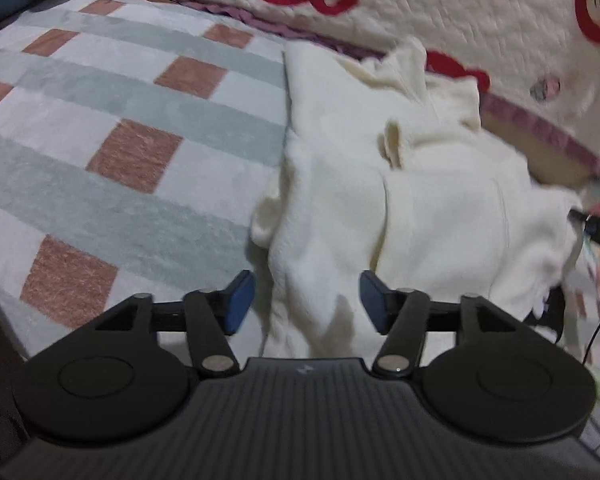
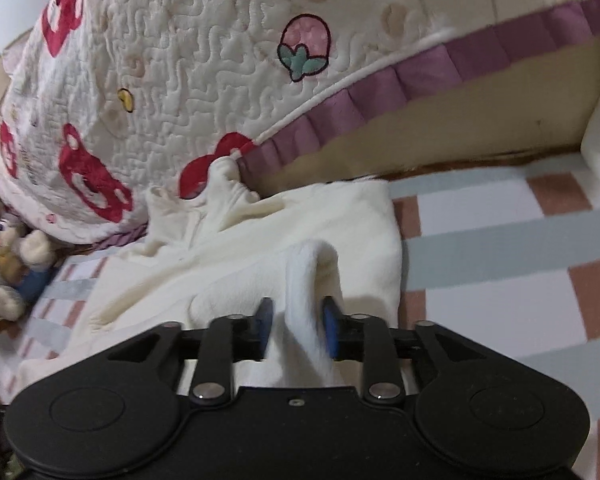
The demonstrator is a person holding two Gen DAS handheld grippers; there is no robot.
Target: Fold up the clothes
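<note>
- Left wrist view, far left of the left gripper (image 1: pixel 307 302): a checked blanket (image 1: pixel 112 120) with pale grey-green bands and rust-brown squares covers the surface ahead and to that side.
- Straight ahead of the left gripper lies a cream fleece garment (image 1: pixel 400 200), rumpled, its near edge reaching between the 2 blue pads (image 1: pixel 239 300).
- The left gripper's jaws stand wide apart; the pads do not touch the fleece and nothing is pinched.
- Beyond the garment, ahead and to the right, a white quilted cover (image 1: pixel 480 20) with red appliqué shapes and a purple frilled hem hangs down.
- Right wrist view, far left of the right gripper (image 2: pixel 296 330): a small plush toy (image 2: pixel 16 264) sits beside the blanket, under the quilt's edge.
- Ahead and above, the quilted cover (image 2: pixel 188 60) shows a pink strawberry motif (image 2: pixel 305 46); the purple frill (image 2: pixel 380 96) runs up toward the right.
- The cream fleece garment (image 2: pixel 240 248) spreads just ahead of the right gripper, its far frilled edge touching the quilt's hem.
- The right gripper's jaws are narrowed onto a raised fold of that garment, the blue pads (image 2: pixel 330 330) pressing it from both sides.
- Right of the right gripper, the checked blanket (image 2: pixel 500 260) lies flat.
</note>
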